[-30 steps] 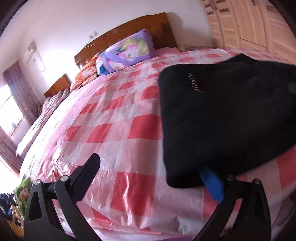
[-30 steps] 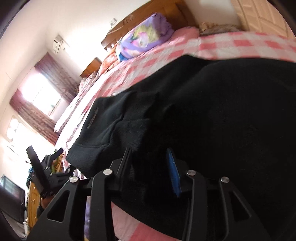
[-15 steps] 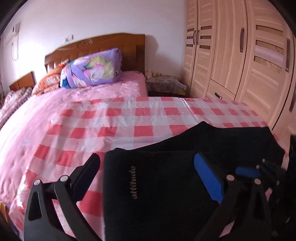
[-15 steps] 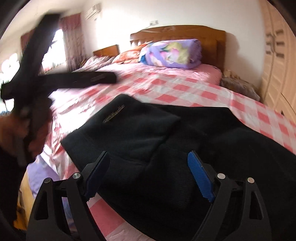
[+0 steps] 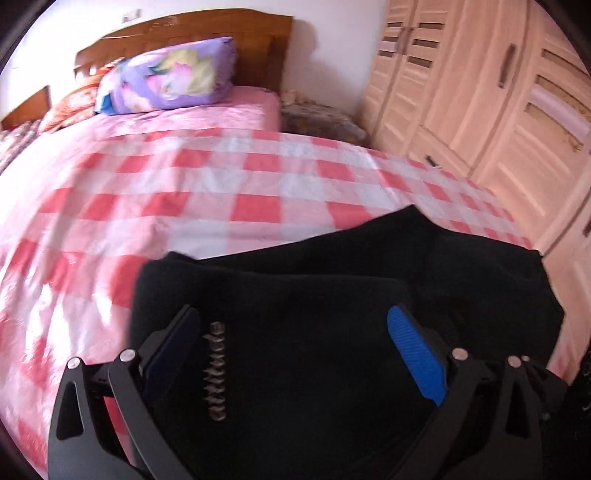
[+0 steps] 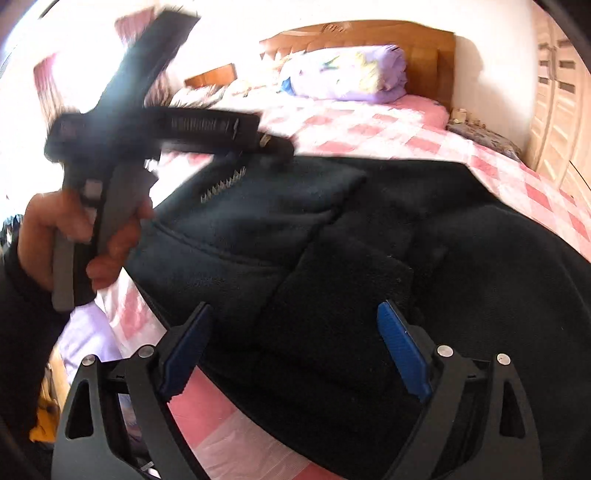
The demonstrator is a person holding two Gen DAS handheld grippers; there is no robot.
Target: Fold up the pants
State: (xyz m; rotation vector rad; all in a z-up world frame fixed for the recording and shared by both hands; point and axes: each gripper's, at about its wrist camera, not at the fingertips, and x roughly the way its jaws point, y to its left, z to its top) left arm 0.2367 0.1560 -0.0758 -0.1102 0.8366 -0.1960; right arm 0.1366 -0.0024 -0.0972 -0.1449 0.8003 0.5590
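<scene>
The black pants [image 5: 332, 332] lie folded in a thick stack on the pink checked bedcover [image 5: 184, 192], with a silver "attitude" logo [image 5: 216, 365] on the top layer. My left gripper [image 5: 291, 332] is open and empty, its jaws wide apart just above the left part of the stack. My right gripper [image 6: 295, 332] is open and empty over the near edge of the pants [image 6: 406, 258]. In the right wrist view the left gripper's body [image 6: 122, 129] is blurred, held in a hand at the left, its tip near the logo [image 6: 223, 184].
A purple floral quilt roll [image 5: 166, 77] lies by the wooden headboard [image 5: 184, 33]. A wooden wardrobe [image 5: 498, 110] stands along the right of the bed. A small covered bedside stand [image 5: 321, 122] is between bed and wardrobe. The bed's near edge [image 6: 229, 435] is below my right gripper.
Both grippers swung from the bed's left side to face the headboard. The right gripper opened and let go of the pants. The left gripper moved over the logo corner of the stack.
</scene>
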